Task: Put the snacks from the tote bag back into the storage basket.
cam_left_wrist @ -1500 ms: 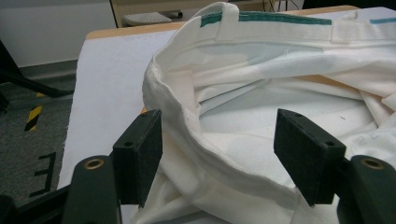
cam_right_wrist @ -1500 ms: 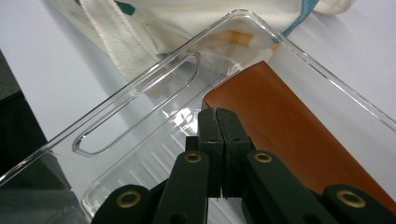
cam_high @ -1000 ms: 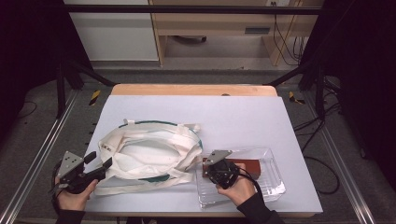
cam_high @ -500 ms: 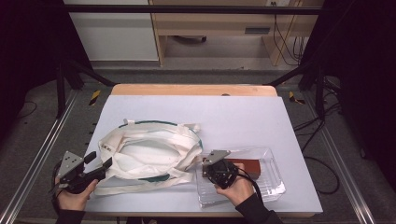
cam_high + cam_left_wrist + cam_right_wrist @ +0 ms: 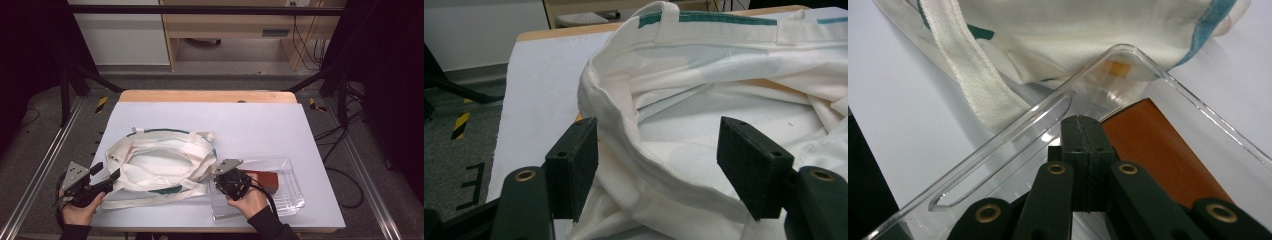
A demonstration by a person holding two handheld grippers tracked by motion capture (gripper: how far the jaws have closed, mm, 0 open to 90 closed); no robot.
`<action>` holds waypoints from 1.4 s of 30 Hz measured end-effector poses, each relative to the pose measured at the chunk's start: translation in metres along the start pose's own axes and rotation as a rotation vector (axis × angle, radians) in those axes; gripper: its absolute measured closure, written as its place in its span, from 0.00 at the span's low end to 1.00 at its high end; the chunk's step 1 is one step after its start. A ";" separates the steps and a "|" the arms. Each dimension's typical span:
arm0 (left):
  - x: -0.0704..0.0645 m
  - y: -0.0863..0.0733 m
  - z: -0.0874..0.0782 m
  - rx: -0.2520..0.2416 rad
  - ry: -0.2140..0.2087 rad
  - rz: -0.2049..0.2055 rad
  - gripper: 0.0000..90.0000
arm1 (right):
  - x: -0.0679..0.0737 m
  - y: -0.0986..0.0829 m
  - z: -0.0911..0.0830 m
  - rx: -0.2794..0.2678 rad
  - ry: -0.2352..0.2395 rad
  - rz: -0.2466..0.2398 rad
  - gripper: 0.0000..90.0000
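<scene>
While the reddish-brown flat block (image 5: 263, 180) lies in the clear plastic tray (image 5: 292, 192) at the table's near right, nothing packed yet into the white cloth tote bag with green trim (image 5: 160, 167) just left of it. Left gripper (image 5: 656, 165) wide open astride the bag's rim, gripping nothing; right gripper (image 5: 1082, 150) pressed closed, empty, above the tray.

Brown block (image 5: 1168, 155) — perhaps partly tool-hidden

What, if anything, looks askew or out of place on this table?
The bag lies rumpled, its mouth gaping, and one strap trails toward the tray. The bag's edge overlaps the tray's corner. Nothing looks spilled or damaged.
</scene>
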State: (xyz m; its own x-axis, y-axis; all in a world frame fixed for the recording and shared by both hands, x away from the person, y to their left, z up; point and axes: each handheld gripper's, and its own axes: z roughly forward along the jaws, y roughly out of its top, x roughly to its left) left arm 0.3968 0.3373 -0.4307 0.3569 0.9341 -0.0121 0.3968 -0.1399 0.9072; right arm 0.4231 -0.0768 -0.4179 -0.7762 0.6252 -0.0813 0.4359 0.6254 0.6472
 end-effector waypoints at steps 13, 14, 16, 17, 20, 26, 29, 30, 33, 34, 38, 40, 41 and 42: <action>0.000 0.000 -0.002 -0.011 -0.003 -0.004 0.37 | -0.012 -0.030 -0.036 -0.033 -0.004 0.017 1.00; 0.000 0.000 -0.001 -0.011 -0.002 -0.002 0.37 | -0.016 -0.036 -0.042 -0.029 -0.022 0.029 1.00; -0.001 0.000 -0.001 -0.006 0.000 0.001 0.37 | -0.024 -0.048 -0.050 -0.028 -0.043 0.068 1.00; -0.001 0.001 -0.001 -0.005 0.000 0.002 0.37 | -0.027 -0.053 -0.051 -0.025 -0.060 0.085 1.00; -0.001 0.000 -0.001 -0.008 -0.002 0.000 0.37 | -0.034 -0.064 -0.050 0.003 -0.092 0.113 1.00; -0.001 0.000 -0.001 -0.011 -0.001 -0.003 0.37 | -0.039 -0.067 -0.047 0.017 -0.122 0.117 1.00; -0.001 0.000 -0.001 -0.008 -0.001 0.000 0.37 | -0.039 -0.067 -0.047 0.015 -0.118 0.125 1.00; -0.001 0.000 -0.001 -0.009 -0.001 0.000 0.37 | -0.040 -0.067 -0.047 0.018 -0.117 0.121 1.00; -0.001 0.001 -0.002 -0.011 -0.001 -0.002 0.37 | -0.041 -0.067 -0.047 0.014 -0.115 0.126 1.00; -0.001 0.001 -0.002 -0.014 -0.002 -0.003 0.37 | -0.041 -0.067 -0.047 0.014 -0.112 0.125 1.00; 0.000 0.002 -0.004 -0.029 -0.007 -0.006 0.37 | -0.042 -0.067 -0.055 -0.068 -0.079 0.129 0.95; -0.001 0.003 -0.005 -0.034 -0.008 -0.006 0.37 | -0.045 -0.066 -0.065 -0.144 -0.106 0.140 0.87; -0.001 0.003 -0.005 -0.035 -0.009 -0.007 0.37 | -0.047 -0.067 -0.069 -0.186 -0.122 0.154 0.83; -0.001 0.003 -0.006 -0.038 -0.009 -0.007 0.37 | -0.049 -0.068 -0.074 -0.212 -0.137 0.170 0.79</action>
State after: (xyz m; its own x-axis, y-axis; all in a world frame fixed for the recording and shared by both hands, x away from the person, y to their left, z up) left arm 0.3927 0.3377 -0.4255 0.3618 0.9320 -0.0227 0.3668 -0.1200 0.9225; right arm 0.3984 -0.1845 -0.4017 -0.6249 0.7791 -0.0504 0.4387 0.4038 0.8028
